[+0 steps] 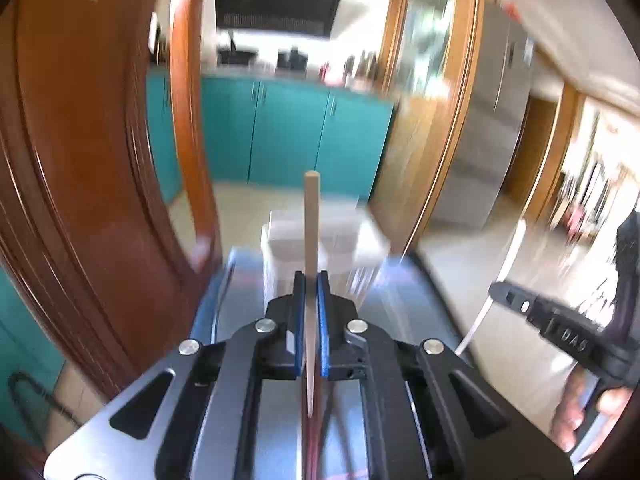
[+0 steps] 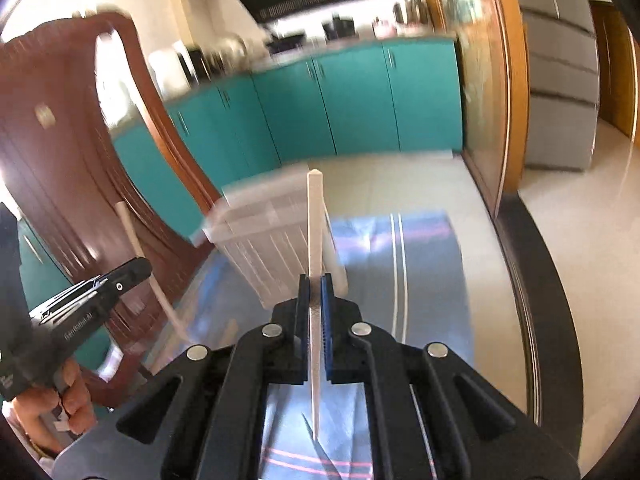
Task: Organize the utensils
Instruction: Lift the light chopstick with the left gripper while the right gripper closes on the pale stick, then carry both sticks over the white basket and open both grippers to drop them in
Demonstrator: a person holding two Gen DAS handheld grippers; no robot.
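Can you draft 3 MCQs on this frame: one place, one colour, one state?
1. Where is the clear plastic container relative to the right hand-held gripper?
A. Ahead of it on the table
B. Behind it on the floor
C. Clamped in its jaws

2. What colour are the kitchen cabinets?
A. White
B. Teal
C. Red

3. What is the left hand-held gripper doing?
A. Open and empty
B. Shut on a wooden chopstick
C. Shut on a metal fork

Key:
1-A: the container stands just beyond the fingertips on the glossy table.
2-B: the cabinet doors are teal in both wrist views.
3-B: the blue pads clamp a pale wooden stick that points upward.
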